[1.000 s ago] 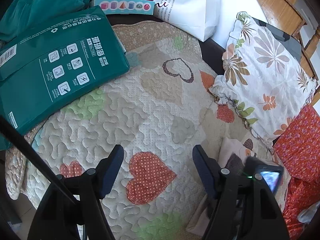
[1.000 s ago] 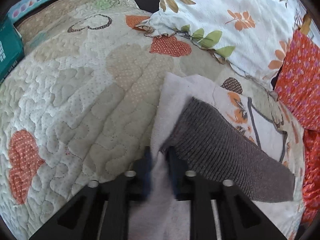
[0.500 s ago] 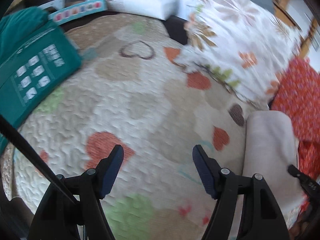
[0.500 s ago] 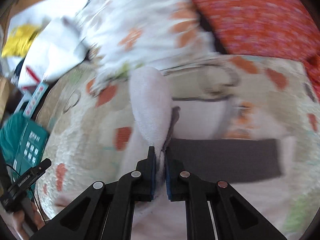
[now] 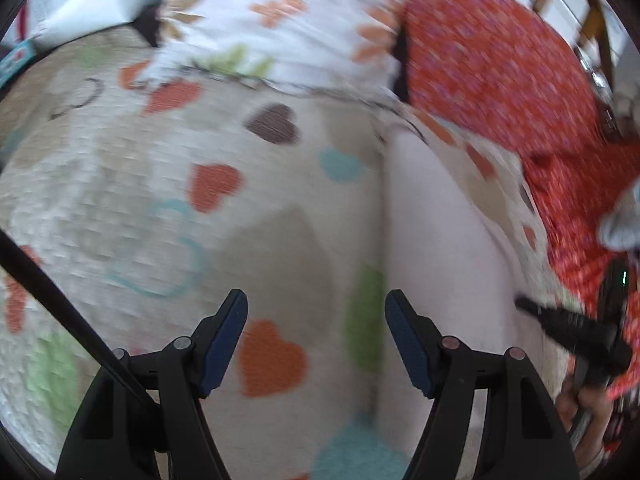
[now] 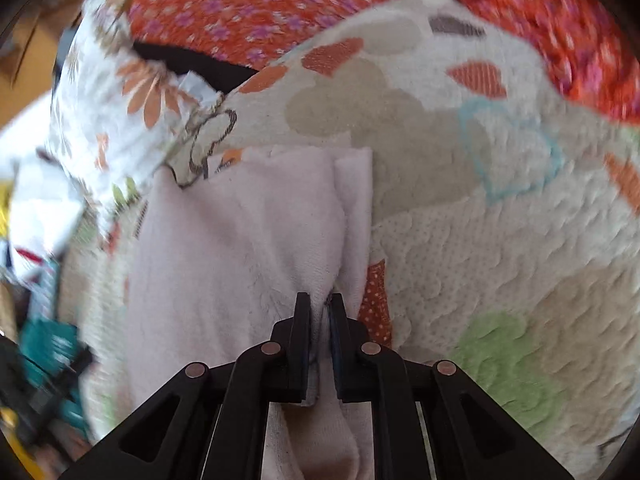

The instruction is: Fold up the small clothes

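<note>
Left wrist view: the left gripper (image 5: pixel 316 340) hangs with jaws spread wide and nothing between them, above the heart-patterned quilt (image 5: pixel 160 184); the pale pink garment (image 5: pixel 436 232) lies just beside its right-hand finger. In the right wrist view the right gripper (image 6: pixel 320 312) is pinched tight on a fold of the pale pink garment (image 6: pixel 240 232), which lies spread on the quilt (image 6: pixel 500 240) near the leaf-print pillow (image 6: pixel 112 112).

The right gripper (image 6: pixel 319 306) was clamped on a bunched fold of the pale pink garment (image 6: pixel 240 240), which lay folded over on the heart-patterned quilt (image 6: pixel 500 240). The garment's far edge reached toward the leaf-print pillow (image 6: pixel 116 100) at the quilt's far left edge. A red floral cushion (image 6: pixel 280 4) sat along the quilt's far edge, beside the pillow.
</note>
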Tool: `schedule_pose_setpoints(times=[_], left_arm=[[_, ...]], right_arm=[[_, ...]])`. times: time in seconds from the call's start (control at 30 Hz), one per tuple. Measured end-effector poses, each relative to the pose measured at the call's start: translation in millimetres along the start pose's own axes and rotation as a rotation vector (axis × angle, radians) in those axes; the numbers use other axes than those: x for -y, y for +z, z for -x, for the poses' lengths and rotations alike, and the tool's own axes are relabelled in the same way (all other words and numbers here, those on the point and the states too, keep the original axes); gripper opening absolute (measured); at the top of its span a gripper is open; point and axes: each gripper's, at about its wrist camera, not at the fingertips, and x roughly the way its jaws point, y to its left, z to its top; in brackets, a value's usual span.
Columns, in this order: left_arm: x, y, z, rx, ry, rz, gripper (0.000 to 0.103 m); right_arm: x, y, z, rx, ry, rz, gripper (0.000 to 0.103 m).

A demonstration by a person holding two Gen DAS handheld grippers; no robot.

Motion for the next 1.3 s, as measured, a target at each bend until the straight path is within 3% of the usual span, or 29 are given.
schedule_pose_setpoints(times=[0.2,0.23,0.3,0.33,0.4,0.43,0.53,0.6,0.73,0.8,0.87,0.93,1.0,1.03,1.17,1.23,1.3], left_arm=[[31,-17,-29,-0.059,-0.002,-0.093,0.07],[33,-19,-31,-0.058,0.003,-0.102,0.07],[38,-22,-37,-0.062,0.022,-0.123,0.07],[39,-24,-39,-0.066,0.027,-0.125,0.071],[39,-29,-45,-0.084,0.029,-0.12,0.071],[38,-30,-48,-0.097,0.025,-0.109,0.071],[30,-34,-53,-0.122,0.007,-0.067,0.074],[26,-37,-55,-0.125,-0.005,-0.048,0.079],[28,-38,-58,-0.126,-0.002,-0.064,0.082],[31,-39,-58,-0.126,0.008,-0.08,0.083],[30,-38,-57,-0.135,0.005,-0.075,0.083],[27,-36,-56,-0.151,-0.006,-0.061,0.083],[23,-33,-50,-0.161,-0.03,-0.031,0.083],[22,-33,-46,-0.159,-0.043,-0.023,0.083],[18,-26,-26,-0.118,-0.07,-0.024,0.083],[16,-25,-24,-0.11,-0.051,-0.034,0.083],[13,-25,-24,-0.116,-0.04,-0.035,0.083]], right_arm=[[-19,3,-1,0.026,-0.002,0.09,0.016],[-19,6,-3,0.032,-0.003,0.089,0.028],[-15,15,-11,0.048,-0.009,0.071,0.038],[-15,21,-19,0.027,-0.014,0.068,0.032],[-23,33,-25,0.007,-0.016,0.097,0.009],[-29,36,-20,0.037,-0.012,0.116,0.008],[-52,44,16,0.174,0.105,0.191,0.007],[-50,47,21,0.211,0.053,0.198,0.007],[-13,47,-26,0.07,-0.15,0.109,0.01],[0,46,-31,0.049,-0.175,0.06,0.01],[0,48,-17,0.103,-0.16,0.037,0.01],[-11,48,4,0.203,-0.125,0.037,0.011],[-30,46,17,0.236,0.007,0.06,0.013],[-45,46,13,0.188,0.128,0.088,0.013],[-101,41,-42,-0.07,0.397,0.18,0.013],[-122,41,-74,-0.164,0.454,0.197,0.013],[-138,43,-118,-0.233,0.426,0.197,0.013]])
